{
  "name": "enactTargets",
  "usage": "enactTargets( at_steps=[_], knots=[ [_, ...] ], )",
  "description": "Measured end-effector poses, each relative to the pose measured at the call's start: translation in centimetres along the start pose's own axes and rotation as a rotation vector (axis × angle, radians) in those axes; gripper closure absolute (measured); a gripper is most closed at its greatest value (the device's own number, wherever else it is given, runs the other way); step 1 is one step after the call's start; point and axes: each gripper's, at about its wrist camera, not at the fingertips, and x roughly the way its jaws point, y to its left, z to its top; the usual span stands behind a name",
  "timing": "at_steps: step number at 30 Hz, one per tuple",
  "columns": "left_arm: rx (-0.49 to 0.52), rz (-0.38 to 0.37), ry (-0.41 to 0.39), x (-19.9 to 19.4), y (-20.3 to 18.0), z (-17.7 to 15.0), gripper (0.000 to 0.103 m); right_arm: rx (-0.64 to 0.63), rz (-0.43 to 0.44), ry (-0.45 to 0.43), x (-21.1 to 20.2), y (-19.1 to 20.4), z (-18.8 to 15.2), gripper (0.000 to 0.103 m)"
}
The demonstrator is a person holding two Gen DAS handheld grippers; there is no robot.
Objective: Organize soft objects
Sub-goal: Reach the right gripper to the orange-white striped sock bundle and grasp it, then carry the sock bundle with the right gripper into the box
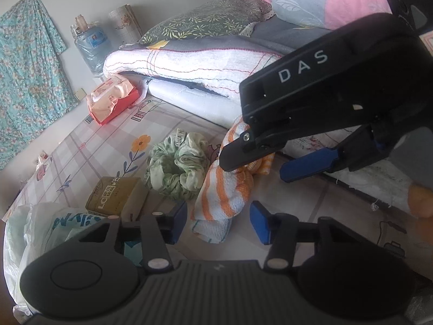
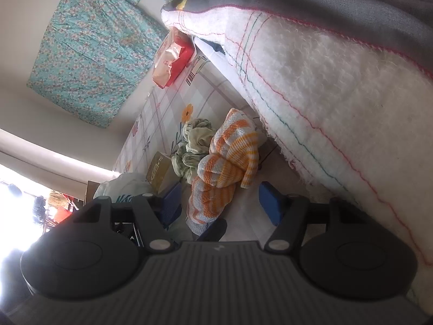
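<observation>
- An orange-and-white striped towel (image 1: 219,189) lies crumpled in a loose roll on a bed sheet (image 1: 113,140) printed with checks and flowers, at the foot of a stack of folded blankets (image 1: 189,62)
- Its long axis runs from the near edge of the bed away toward the blanket stack; in the left wrist view that is bottom centre up and slightly right, with the near end pale and flattened and the far end bunched higher
- The left tongs (image 1: 217,223) stand open, one blue pad on either side of the towel's near end; the pads do not appear to press the cloth, so I judge nothing is gripped yet
- The right tongs (image 1: 257,166) come in from the upper right of that view, also open, the upper black finger just over the towel's far bunched end and the lower blue finger off to its right; contact cannot be told
- In the right wrist view the towel (image 2: 224,162) lies straight ahead between the open right tongs (image 2: 220,207), stretching away from the camera
- Each tongs sits at one end, so neither is clearly the nearer; the left seems better lined up to close across the roll
- A green scrunched cloth (image 1: 176,170) touches the towel's left side, with a brown tissue pack (image 1: 116,197) further left
</observation>
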Motion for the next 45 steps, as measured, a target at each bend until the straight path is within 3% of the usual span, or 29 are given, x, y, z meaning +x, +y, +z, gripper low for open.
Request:
enactTargets(
  at_steps=[1, 6, 13, 19, 24, 30, 35, 40, 45],
  knots=[
    [-0.003, 0.005, 0.009, 0.2, 0.0, 0.0, 0.058, -0.002, 0.000, 0.003, 0.2, 0.0, 0.0, 0.040],
    [-0.002, 0.022, 0.011, 0.0, 0.0, -0.3, 0.067, -0.004, 0.000, 0.007, 0.7, 0.2, 0.0, 0.040],
    [-0.050, -0.071, 0.011, -3.4, -0.3, -1.3, 0.069, -0.017, -0.012, -0.002, 1.0, 0.8, -0.4, 0.040],
    [-0.050, -0.076, -0.023, -6.5, -0.5, -1.9, 0.073, -0.027, 0.013, -0.035, -0.5, 1.7, -1.4, 0.056],
    [-0.088, -0.078, -0.087, -10.1, 0.1, -2.2, 0.073, -0.107, 0.051, -0.081, -3.6, 4.2, -2.7, 0.058],
    [-0.121, -0.026, -0.178, -15.2, 1.0, -3.6, 0.074, -0.220, 0.119, -0.109, -7.0, 8.8, -4.2, 0.058],
    [-0.191, 0.048, -0.236, -19.4, 2.9, -5.8, 0.074, -0.330, 0.196, -0.081, -8.0, 13.6, -6.1, 0.058],
    [-0.302, 0.162, -0.251, -22.7, 5.3, -8.8, 0.073, -0.453, 0.289, 0.013, -5.9, 20.3, -9.3, 0.059],
    [-0.476, 0.262, -0.231, -25.8, 8.8, -12.6, 0.073, -0.579, 0.360, 0.171, -1.8, 27.6, -13.5, 0.059]
  ],
)
